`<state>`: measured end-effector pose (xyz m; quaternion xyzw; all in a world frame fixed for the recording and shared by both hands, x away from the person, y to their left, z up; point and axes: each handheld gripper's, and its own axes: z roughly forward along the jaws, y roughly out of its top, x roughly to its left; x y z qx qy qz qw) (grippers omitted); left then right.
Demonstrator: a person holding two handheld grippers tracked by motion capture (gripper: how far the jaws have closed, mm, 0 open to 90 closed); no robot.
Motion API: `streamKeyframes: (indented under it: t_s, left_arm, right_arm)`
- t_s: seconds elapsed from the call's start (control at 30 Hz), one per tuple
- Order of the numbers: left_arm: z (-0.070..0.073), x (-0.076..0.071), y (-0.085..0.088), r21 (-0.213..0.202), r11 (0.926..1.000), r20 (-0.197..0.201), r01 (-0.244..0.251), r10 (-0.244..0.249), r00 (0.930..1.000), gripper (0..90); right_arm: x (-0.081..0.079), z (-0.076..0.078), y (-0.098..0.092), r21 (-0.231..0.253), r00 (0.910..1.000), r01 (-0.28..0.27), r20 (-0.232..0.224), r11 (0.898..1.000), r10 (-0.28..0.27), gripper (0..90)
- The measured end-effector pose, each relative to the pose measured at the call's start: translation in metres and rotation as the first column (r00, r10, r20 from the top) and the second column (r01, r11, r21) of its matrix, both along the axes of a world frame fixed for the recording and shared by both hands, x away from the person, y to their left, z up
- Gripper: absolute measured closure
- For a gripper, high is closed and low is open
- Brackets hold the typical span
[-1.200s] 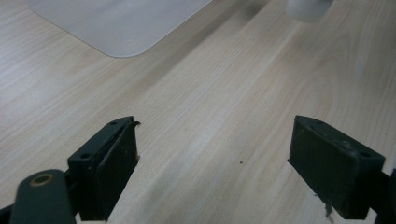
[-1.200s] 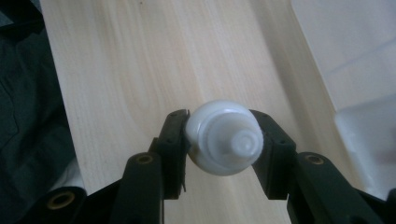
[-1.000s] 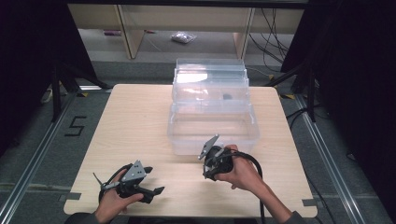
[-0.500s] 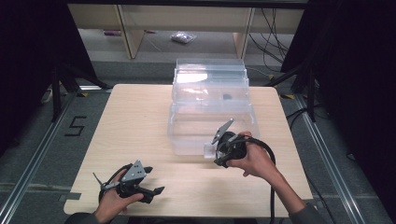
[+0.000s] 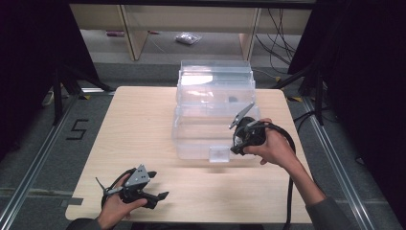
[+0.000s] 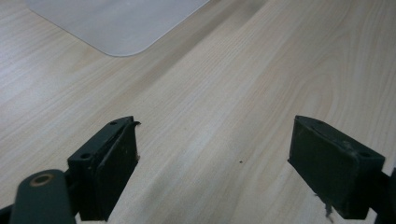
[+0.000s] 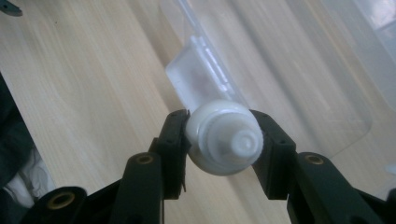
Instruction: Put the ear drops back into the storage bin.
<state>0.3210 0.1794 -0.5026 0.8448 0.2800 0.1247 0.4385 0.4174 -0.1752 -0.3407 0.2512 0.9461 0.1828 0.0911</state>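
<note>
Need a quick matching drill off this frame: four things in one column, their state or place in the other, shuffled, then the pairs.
Things:
1. left tool
2. right tool
3. clear plastic box
4. white capped piece

States or places:
A. pinched between two black jaws
B. open, nothing between its jaws, low over bare wood
C. stands on the far half of the table, with a latch tab on its near side
D. shut, at the box's near right corner

Pairs: 1-B, 2-D, 3-C, 4-A
</note>
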Motion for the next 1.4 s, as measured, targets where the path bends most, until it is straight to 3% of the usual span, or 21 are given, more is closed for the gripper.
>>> streamKeyframes:
  t_s: [0.5, 0.9, 1.4]
  left_arm:
    - [0.000, 0.000, 0.000, 0.005, 1.0000, -0.001, -0.002, 0.002, 1.0000, 14.9]
    - [0.000, 0.000, 0.000, 0.001, 1.0000, -0.003, -0.001, 0.001, 1.0000, 14.9]
    - [0.000, 0.001, 0.001, 0.003, 1.0000, 0.002, 0.003, -0.003, 1.0000, 14.9]
  right_arm:
    - [0.034, 0.006, -0.021, -0.015, 0.9933, 0.116, 0.004, 0.993, -0.116, 60.2]
    - [0.062, -0.010, -0.031, -0.037, 0.9826, 0.183, -0.026, 0.983, -0.184, 60.2]
    - [0.090, -0.042, -0.040, -0.057, 0.9596, 0.264, -0.084, 0.963, -0.269, 60.2]
